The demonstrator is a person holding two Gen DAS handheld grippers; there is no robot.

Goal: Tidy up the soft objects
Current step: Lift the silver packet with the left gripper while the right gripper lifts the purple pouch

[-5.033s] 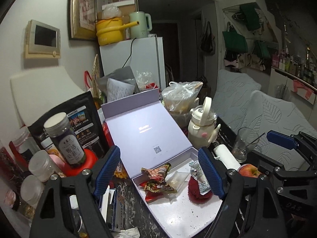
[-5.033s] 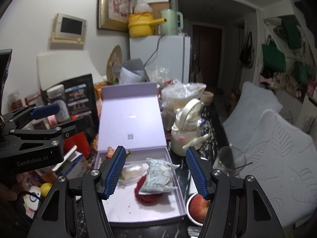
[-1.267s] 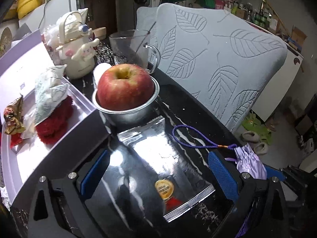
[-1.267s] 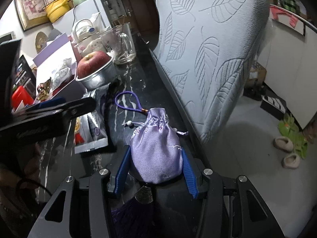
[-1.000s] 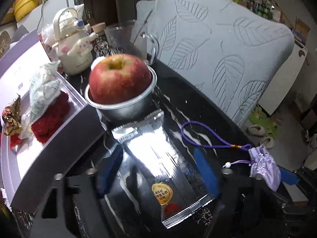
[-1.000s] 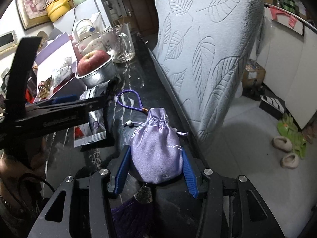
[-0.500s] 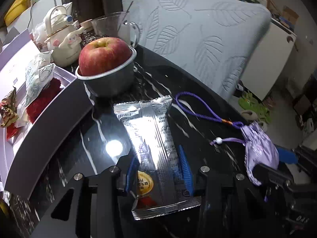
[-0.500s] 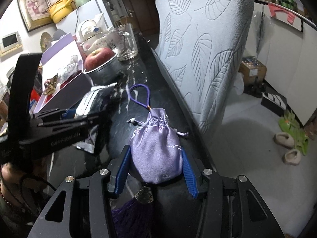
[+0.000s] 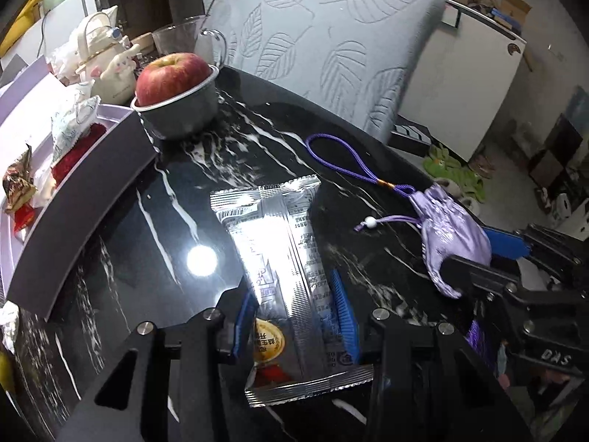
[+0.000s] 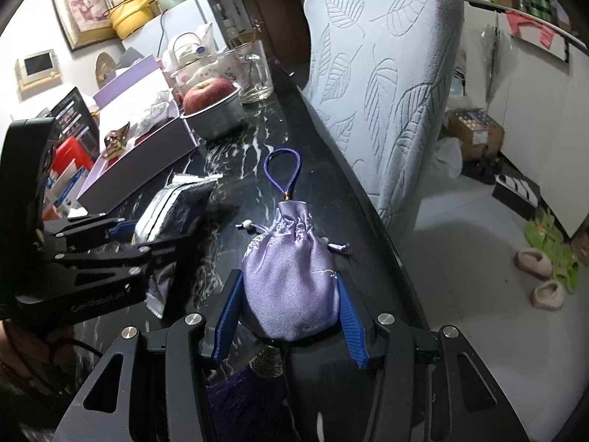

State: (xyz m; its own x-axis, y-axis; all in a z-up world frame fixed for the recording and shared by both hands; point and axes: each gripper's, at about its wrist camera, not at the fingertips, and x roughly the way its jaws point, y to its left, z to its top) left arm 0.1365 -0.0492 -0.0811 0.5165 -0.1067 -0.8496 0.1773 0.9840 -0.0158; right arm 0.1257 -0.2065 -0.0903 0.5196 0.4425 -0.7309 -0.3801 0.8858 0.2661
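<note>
Where the black marble-veined tabletop [image 9: 176,199] runs along a leaf-patterned grey chair back [image 9: 331,48], the following are recorded. A red apple [image 9: 171,77] is seated in a small metal bowl [image 9: 180,116], which stands just beside the near corner of an open lilac gift box [image 9: 92,188]. Inside the box a red fuzzy item [image 9: 79,149], a pale printed packet [image 9: 71,121] lying on it, and a gold-foil sweet [image 9: 16,186] are seen. A glass mug [image 10: 250,73] and a cream character kettle [image 9: 106,70] are placed behind the bowl.

A silver foil sachet [image 9: 283,258] is laid flat on the tabletop, its long axis running from the left gripper [image 9: 294,316] away toward the bowl, the printed end nearest the camera. The left gripper's blue pads are pressed against the sachet's two long edges, so it is clenched on the sachet.

A lilac satin drawstring pouch [image 10: 291,280] is set near the table's chair-side edge, to the right of the sachet. Its gathered neck is pointed away from the right gripper [image 10: 291,316], and its purple cord loop [image 10: 283,169] is stretched onward toward the bowl. A purple tassel [image 10: 246,394] is trailed back under the tool. The right gripper's pads are closed against the pouch's sides, grasping it.
</note>
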